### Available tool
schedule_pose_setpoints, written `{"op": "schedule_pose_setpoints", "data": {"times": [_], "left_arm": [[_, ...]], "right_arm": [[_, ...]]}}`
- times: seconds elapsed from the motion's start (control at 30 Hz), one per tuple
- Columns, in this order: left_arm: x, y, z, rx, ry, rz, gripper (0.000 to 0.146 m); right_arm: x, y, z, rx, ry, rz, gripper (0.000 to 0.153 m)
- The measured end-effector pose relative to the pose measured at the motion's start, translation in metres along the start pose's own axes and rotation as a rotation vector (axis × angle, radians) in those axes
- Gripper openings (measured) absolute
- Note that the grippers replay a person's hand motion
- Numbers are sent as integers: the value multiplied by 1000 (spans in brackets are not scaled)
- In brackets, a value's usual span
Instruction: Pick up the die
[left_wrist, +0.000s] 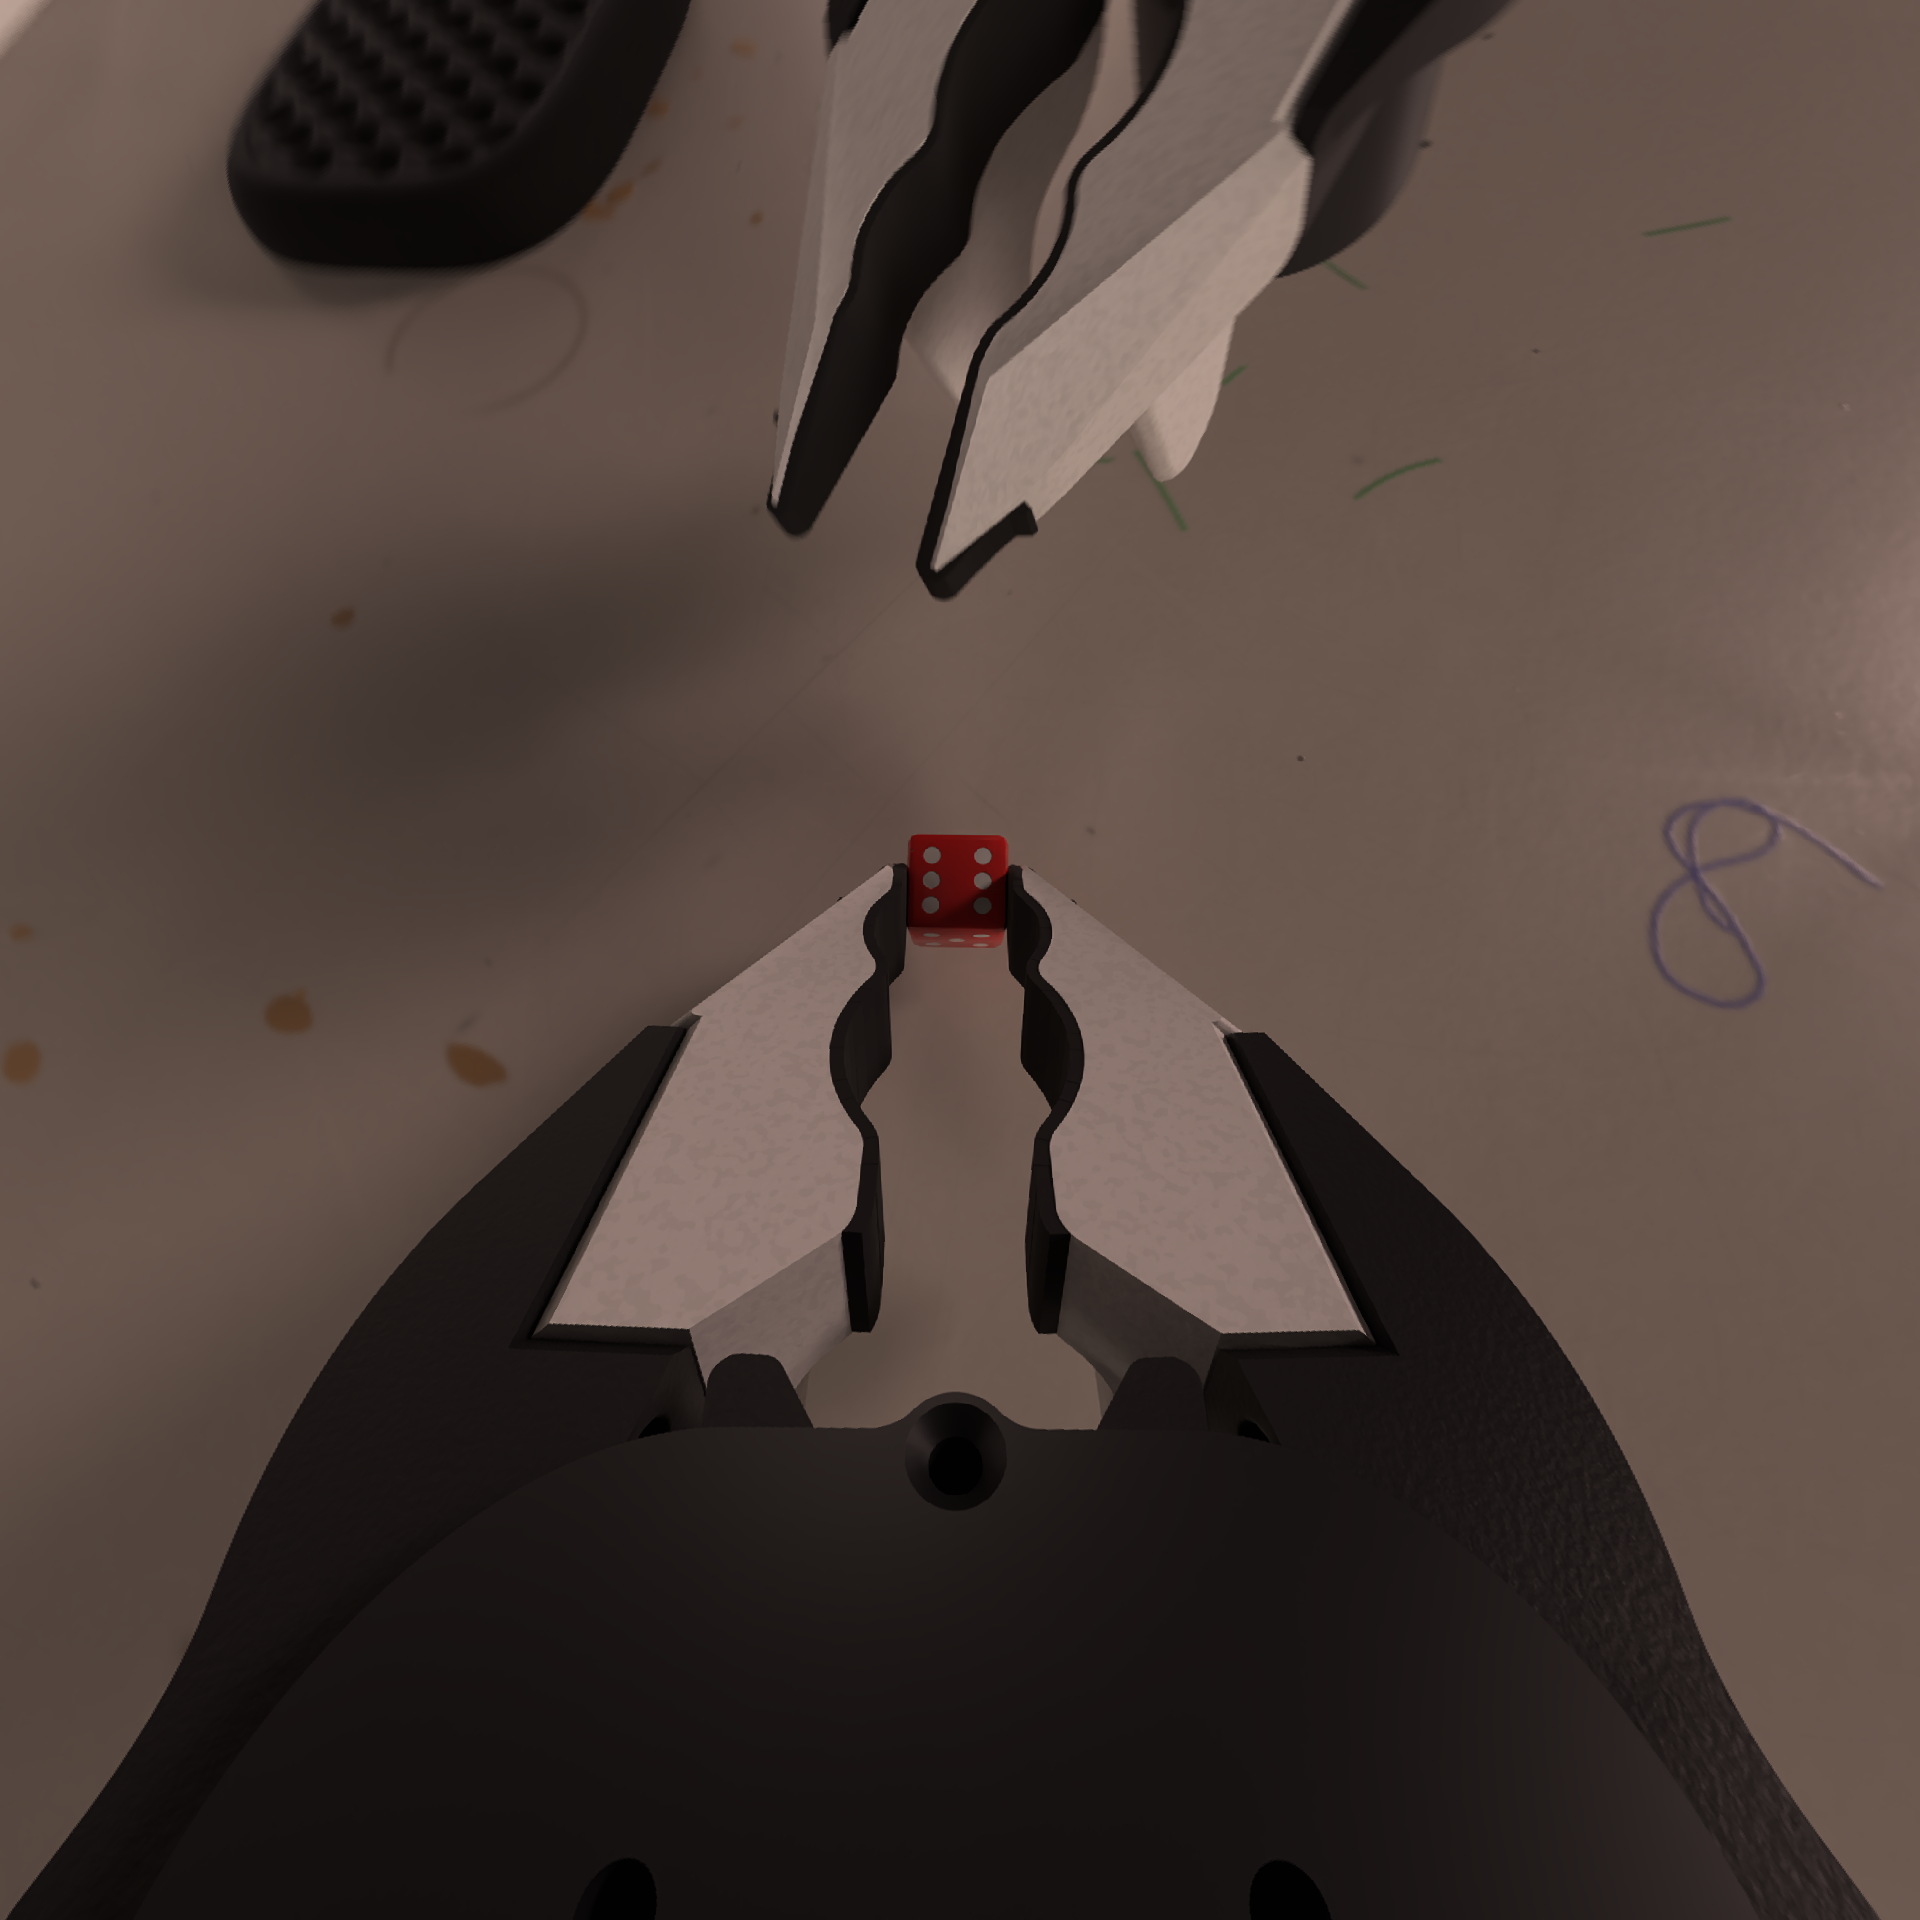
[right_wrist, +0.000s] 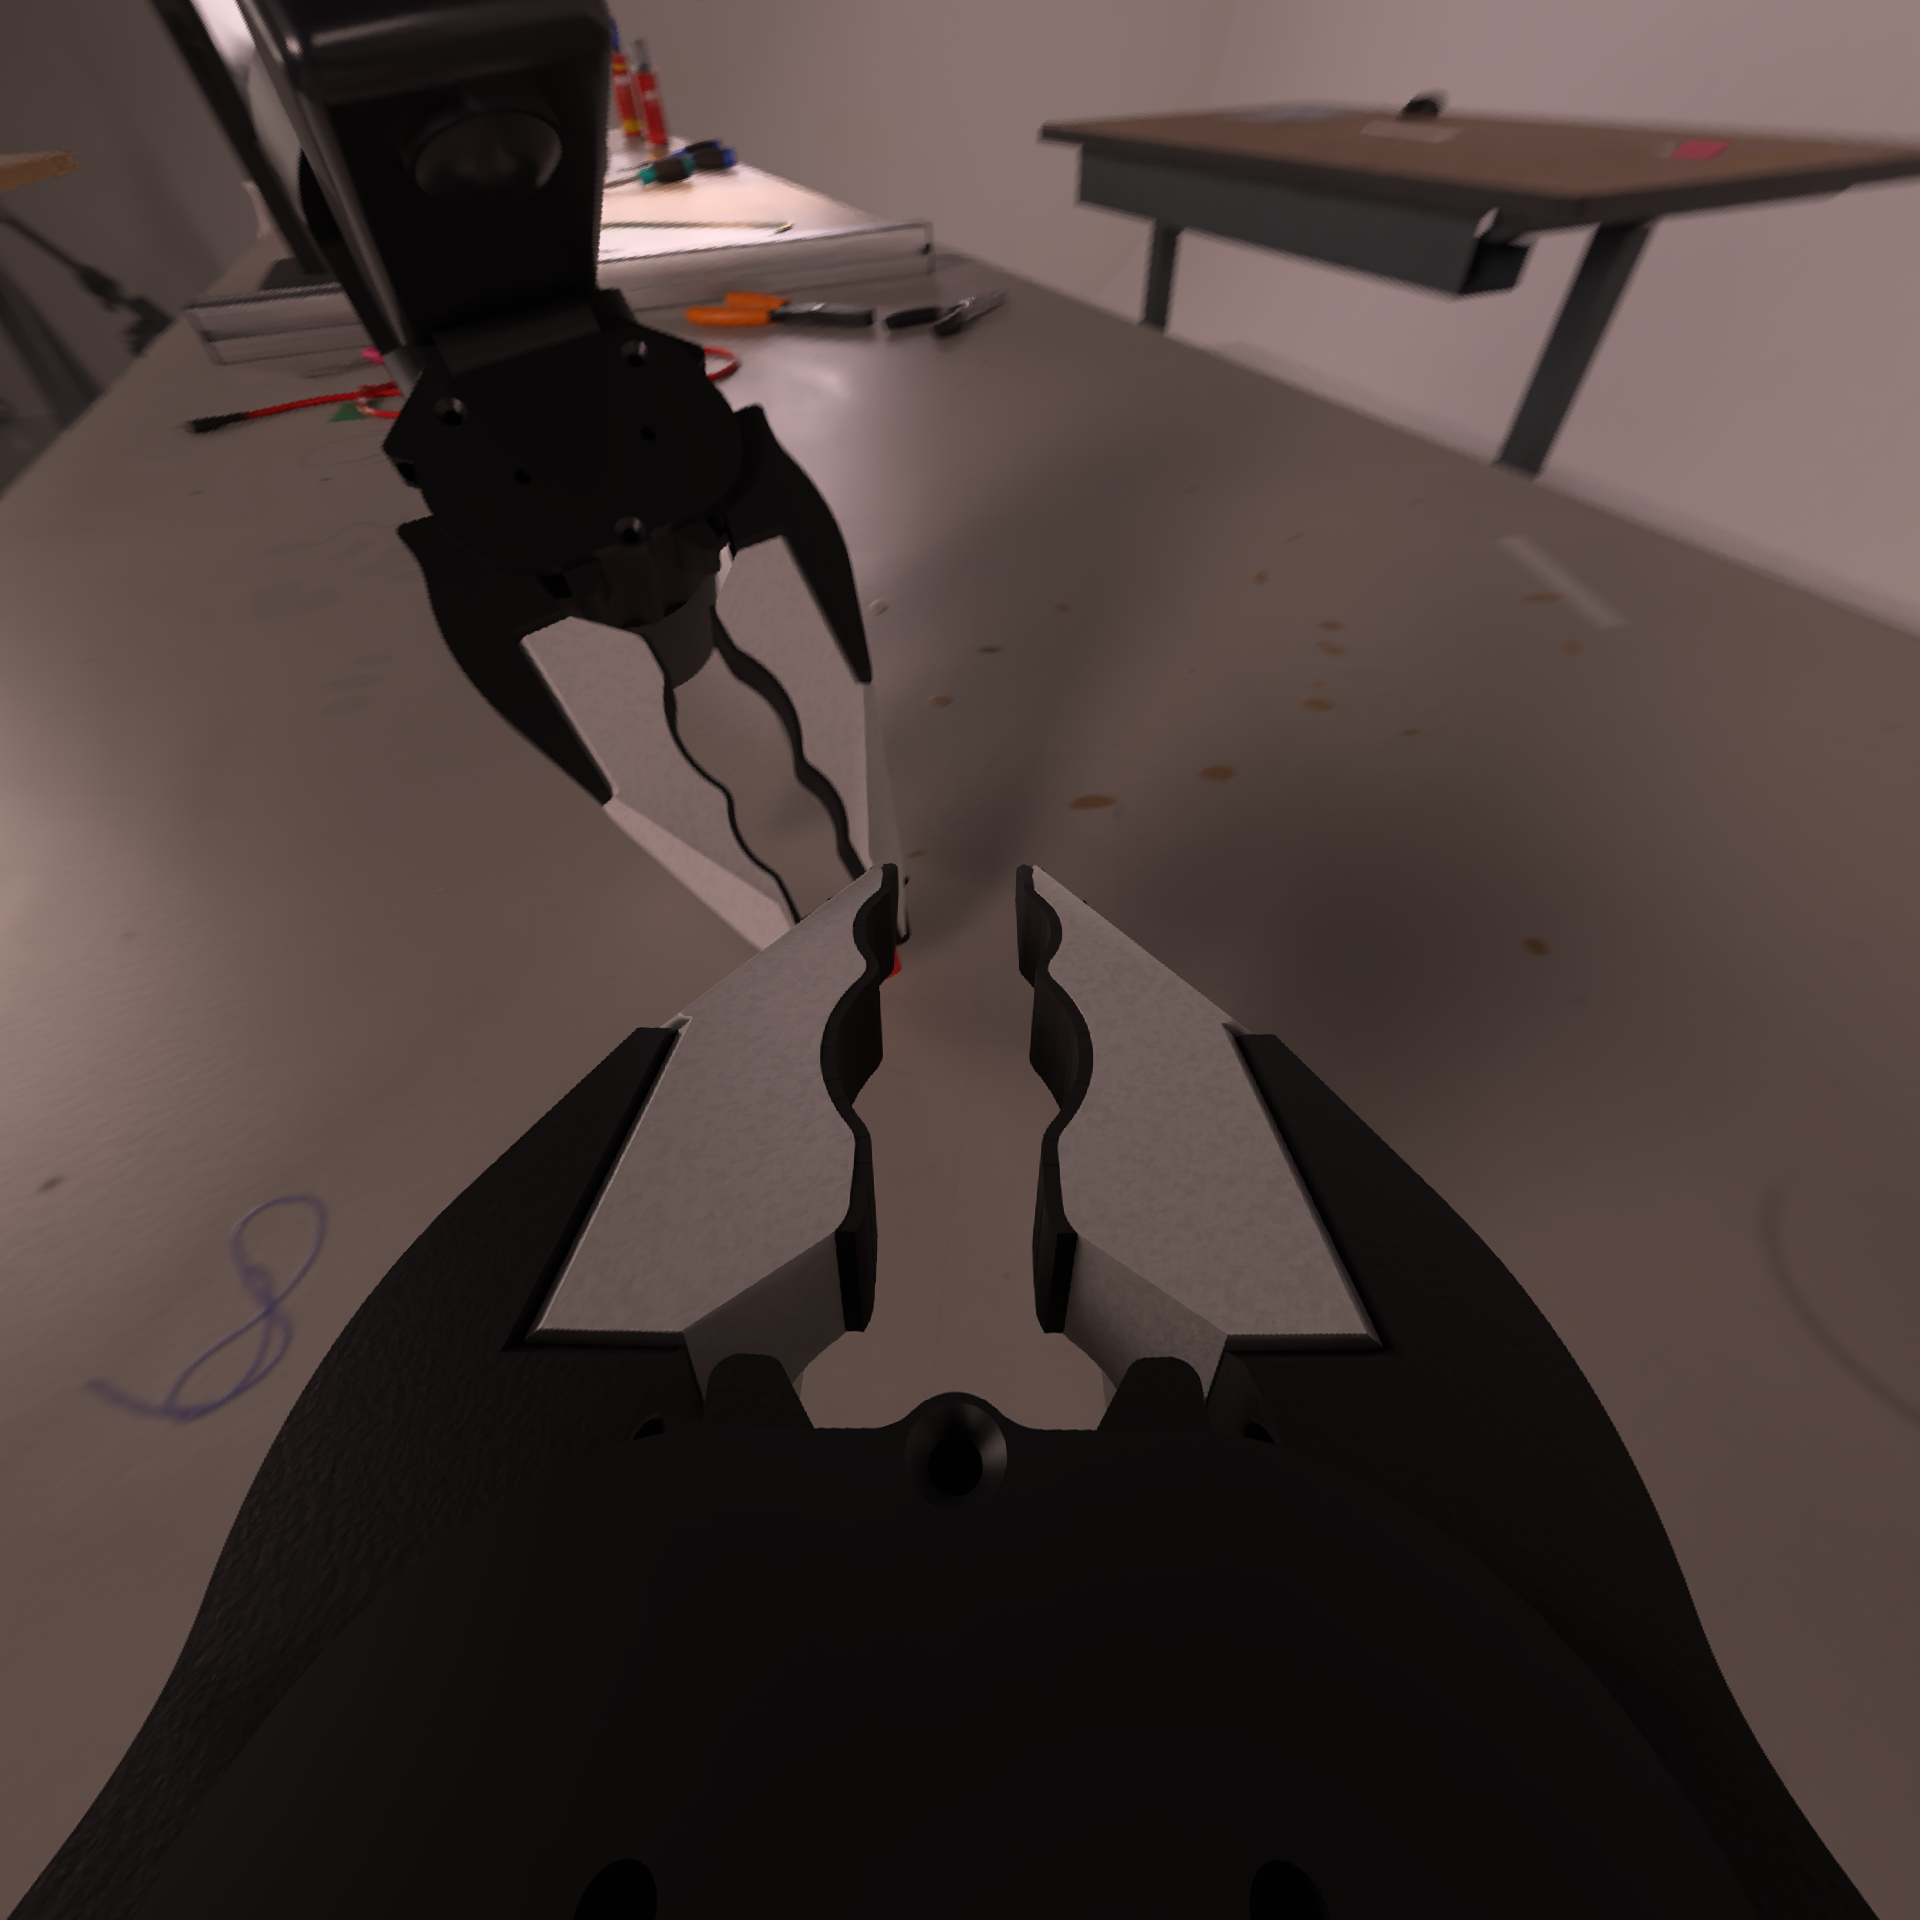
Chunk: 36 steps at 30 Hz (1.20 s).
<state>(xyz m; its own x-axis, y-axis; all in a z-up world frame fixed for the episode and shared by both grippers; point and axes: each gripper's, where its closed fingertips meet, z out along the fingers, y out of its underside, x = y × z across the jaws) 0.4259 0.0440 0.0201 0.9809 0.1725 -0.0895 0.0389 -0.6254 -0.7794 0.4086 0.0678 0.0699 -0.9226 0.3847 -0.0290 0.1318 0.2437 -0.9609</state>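
A small red die (left_wrist: 956, 878) with white pips sits between the fingertips of my left gripper (left_wrist: 954, 883). Both fingers press its sides, so the gripper is shut on it. The die is at or just over the grey tabletop (left_wrist: 416, 831); I cannot tell whether it touches. My right gripper (right_wrist: 954, 883) is open and empty, hovering opposite. It shows at the top of the left wrist view (left_wrist: 864, 551). In the right wrist view the left gripper (right_wrist: 836, 883) points down, and only a red sliver of the die (right_wrist: 896, 964) shows behind my right gripper's left finger.
A black ridged object (left_wrist: 416, 125) lies at the far left. A purple thread loop (left_wrist: 1714, 904) lies to the right. Orange-handled pliers (right_wrist: 769, 310), a red cable (right_wrist: 301, 403) and flat boxes (right_wrist: 748, 244) lie at the table's far end. A second desk (right_wrist: 1455, 177) stands beyond.
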Motion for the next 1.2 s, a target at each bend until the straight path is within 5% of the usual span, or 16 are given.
{"op": "schedule_pose_setpoints", "data": {"times": [0.2, 0.4, 0.67, 1.2], "left_arm": [[3, -5, -7, 95, -31, 176, 18], [6, -6, -10, 128, -42, 253, 18], [12, -4, -11, 120, 33, 243, 18], [12, -3, -10, 106, 54, 215, 18]], "right_arm": [[-13, 11, -5, -77, -167, 156, 25], [-30, 3, -13, 2, -258, 82, 27], [-45, 16, -6, -101, -276, -59, 34], [-43, 21, -3, -145, -262, -41, 33]]}}
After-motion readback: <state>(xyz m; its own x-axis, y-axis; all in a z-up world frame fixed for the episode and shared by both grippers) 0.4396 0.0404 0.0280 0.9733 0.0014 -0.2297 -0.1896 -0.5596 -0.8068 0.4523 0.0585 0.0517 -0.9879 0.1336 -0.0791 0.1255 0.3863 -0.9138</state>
